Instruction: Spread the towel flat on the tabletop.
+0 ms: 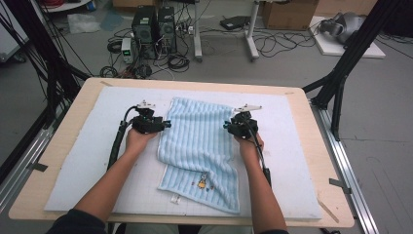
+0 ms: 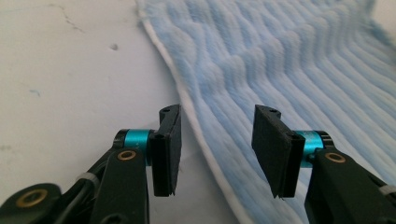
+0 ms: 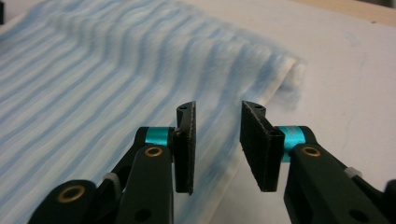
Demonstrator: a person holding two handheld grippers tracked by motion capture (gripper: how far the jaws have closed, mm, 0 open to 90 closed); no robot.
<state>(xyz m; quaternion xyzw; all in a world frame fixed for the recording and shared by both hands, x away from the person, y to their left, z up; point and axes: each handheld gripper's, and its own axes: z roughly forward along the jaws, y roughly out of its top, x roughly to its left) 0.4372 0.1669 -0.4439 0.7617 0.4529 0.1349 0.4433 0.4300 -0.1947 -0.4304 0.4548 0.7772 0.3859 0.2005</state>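
A light blue ribbed towel (image 1: 199, 146) lies on the white mat (image 1: 87, 156), rumpled, with a small picture and a tag near its front edge. My left gripper (image 1: 167, 125) is at the towel's left edge, held in a hand. In the left gripper view its jaws (image 2: 217, 140) stand open over the white hem of the towel (image 2: 289, 60), pressing on nothing. My right gripper (image 1: 227, 126) is at the towel's right edge. In the right gripper view it (image 3: 217, 140) is open too, its jaws straddling the folded edge of the towel (image 3: 93, 84) with a gap on both sides.
The mat covers a wooden table (image 1: 63, 141) with rounded corners. Beyond the far edge, on the floor, are two computer towers (image 1: 153, 27), tangled cables (image 1: 175, 61) and a cardboard box (image 1: 290, 13). Black frame legs (image 1: 341, 78) stand at the right and left.
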